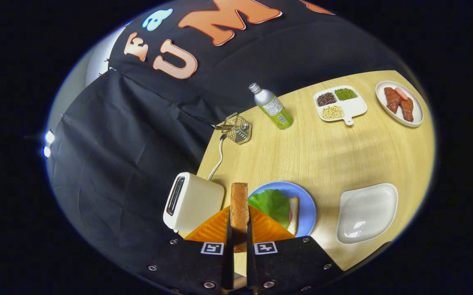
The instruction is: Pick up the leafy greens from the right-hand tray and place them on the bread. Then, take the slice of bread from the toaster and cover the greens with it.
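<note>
Now, going left to right from the cream plastic toaster [193, 200]: beside it the jaws [239, 229] are clamped on an upright brown bread slice [239, 205], then green lettuce [273, 205] lies on bread on the round blue plate [307, 205], then a white tray [367, 213] on the wooden counter [322, 155].

Place: a staged recording booth set up as a kitchen table
Wall: black cloth [130, 135] across the frame's left and top
Table: pale wood tabletop [322, 155], centre and right
Kitchen signs: toaster [191, 200], bottle [271, 107], divided dish of beans [340, 104]
</note>
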`<action>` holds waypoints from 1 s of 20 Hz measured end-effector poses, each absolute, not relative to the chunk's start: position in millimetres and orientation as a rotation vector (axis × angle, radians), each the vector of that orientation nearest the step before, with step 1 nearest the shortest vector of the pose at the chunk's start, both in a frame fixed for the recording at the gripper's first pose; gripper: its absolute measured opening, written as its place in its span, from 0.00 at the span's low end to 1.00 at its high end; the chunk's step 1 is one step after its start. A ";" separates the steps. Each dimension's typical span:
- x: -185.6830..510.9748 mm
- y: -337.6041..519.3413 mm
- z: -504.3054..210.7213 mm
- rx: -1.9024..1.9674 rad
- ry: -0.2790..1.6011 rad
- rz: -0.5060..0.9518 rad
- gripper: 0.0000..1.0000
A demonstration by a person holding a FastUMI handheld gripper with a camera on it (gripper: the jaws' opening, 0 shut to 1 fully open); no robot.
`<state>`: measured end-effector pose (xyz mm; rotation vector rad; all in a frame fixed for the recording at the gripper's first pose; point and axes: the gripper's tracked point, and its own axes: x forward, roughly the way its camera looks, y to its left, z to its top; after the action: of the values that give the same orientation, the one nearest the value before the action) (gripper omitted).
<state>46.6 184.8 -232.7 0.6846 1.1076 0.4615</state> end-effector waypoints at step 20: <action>29.9 207.8 -344.2 0.761 1.211 0.519 0.13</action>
<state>29.9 207.8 -344.2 0.7610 1.2107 0.5189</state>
